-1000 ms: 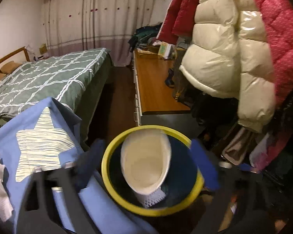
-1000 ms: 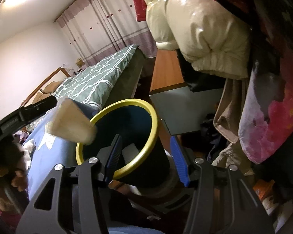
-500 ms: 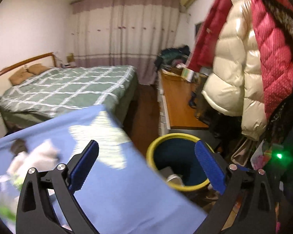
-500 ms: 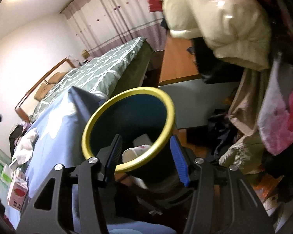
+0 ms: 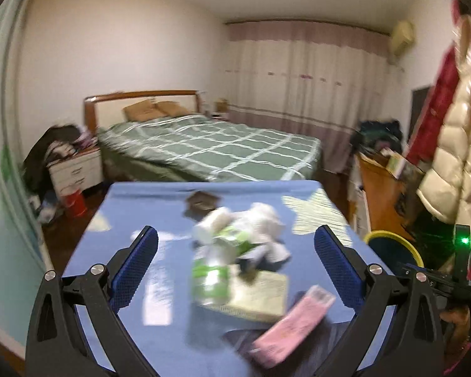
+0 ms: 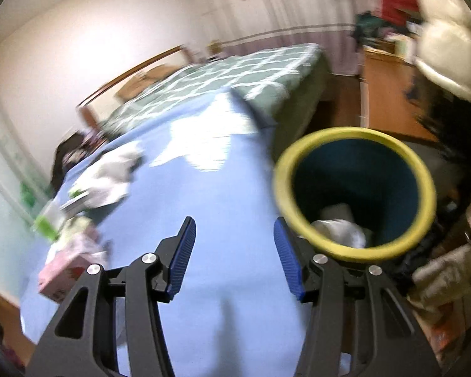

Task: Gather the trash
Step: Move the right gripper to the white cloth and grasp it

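A heap of trash lies on the blue-covered worktop (image 5: 135, 201). At its far side sits crumpled white tissue (image 5: 263, 220), with a small dark wrapper (image 5: 202, 200) just beyond it. Touching the tissue, a clear plastic bottle (image 5: 210, 270) with a green label lies on its side, blurred. Beside that rests a flat pale booklet (image 5: 260, 295), and nearest the camera a pink carton (image 5: 293, 322) lies tilted on its side. Off the worktop's right edge stands the dark blue bin (image 6: 354, 191) with a yellow rim, upright and open, white crumpled trash (image 6: 339, 226) at its bottom.
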